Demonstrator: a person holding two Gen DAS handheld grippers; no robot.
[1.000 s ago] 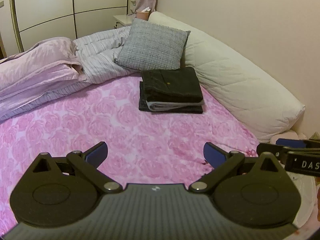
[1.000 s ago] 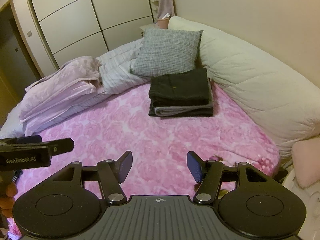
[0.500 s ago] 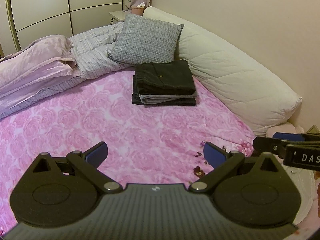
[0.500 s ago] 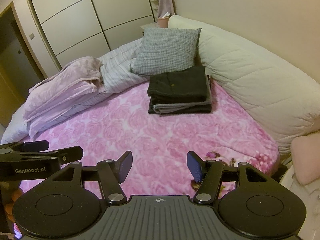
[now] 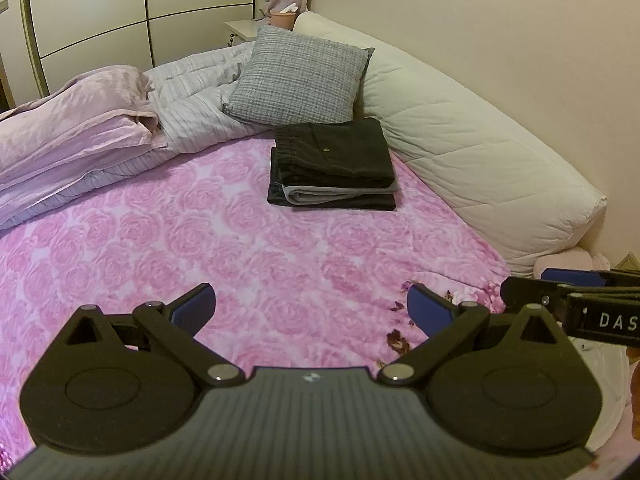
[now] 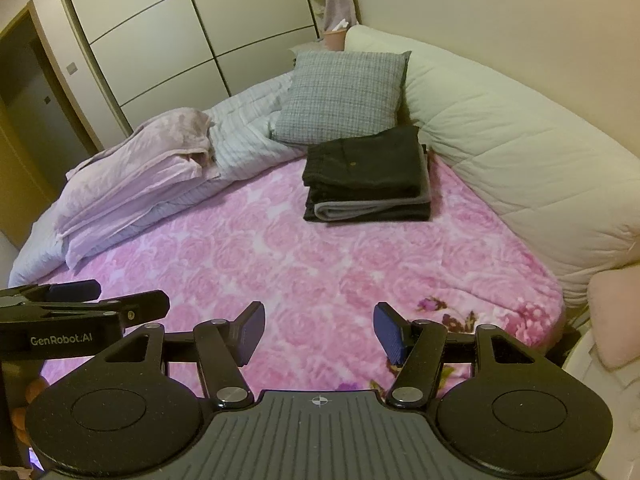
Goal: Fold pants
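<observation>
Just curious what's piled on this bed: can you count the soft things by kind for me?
Folded garments in the stack: 3 (dark top, grey middle, dark bottom)
Grey checked cushion: 1
Long cream bolster: 1
Bunched lilac blanket: 1
Striped quilt: 1
Pink rose bedspread: 1
Total: 8

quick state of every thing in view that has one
pants: folded, stacked on the pink blanket
left gripper: jaws open, empty
right gripper: jaws open, empty
grey pillow: propped up behind the pants
duvet: bunched up at the far side
wardrobe: doors shut
</observation>
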